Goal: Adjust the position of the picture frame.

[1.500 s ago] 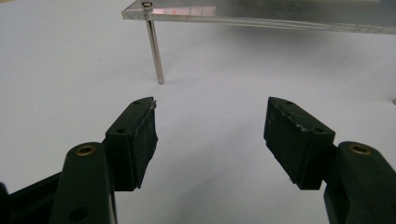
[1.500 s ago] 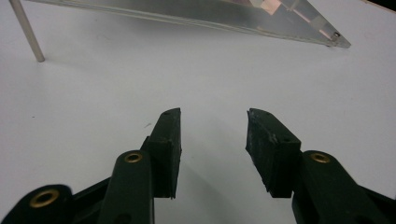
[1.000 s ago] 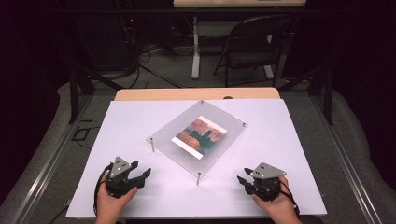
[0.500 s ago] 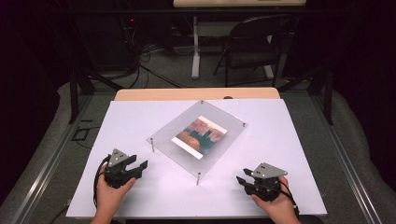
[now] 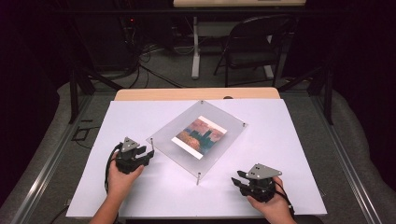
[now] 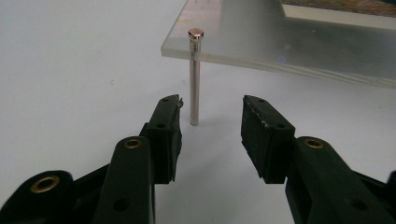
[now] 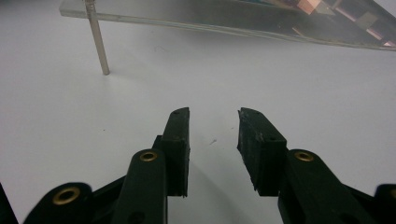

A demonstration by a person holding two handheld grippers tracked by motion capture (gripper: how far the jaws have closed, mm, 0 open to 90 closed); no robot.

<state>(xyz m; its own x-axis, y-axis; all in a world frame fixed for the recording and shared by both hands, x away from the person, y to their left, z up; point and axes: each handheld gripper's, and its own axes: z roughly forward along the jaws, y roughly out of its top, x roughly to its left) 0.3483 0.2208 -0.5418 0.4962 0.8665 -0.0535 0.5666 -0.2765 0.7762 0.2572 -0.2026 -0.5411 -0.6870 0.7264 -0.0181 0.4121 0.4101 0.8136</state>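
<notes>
1. Claws are seen nearest, one in each hand, at the near edge of the white table [image 5: 289,140].
2. Right claw [image 5: 239,176]: its jaws are parted with only bare table between them, nothing is gripped or touched, and they have just been closing.
3. Left claw [image 5: 148,154]: its jaws are part open and have just been closing; the metal standoff post [image 6: 194,79] is seen just beyond the fingertips, in line with the gap, and no pad is pressed on it.
4. Clear acrylic frame [image 5: 219,144] is raised on such posts in the middle of the table, turned at an angle, with a coloured print [image 5: 200,136] held inside.
5. A black folding chair [image 5: 252,44] is seen beyond the table.
</notes>
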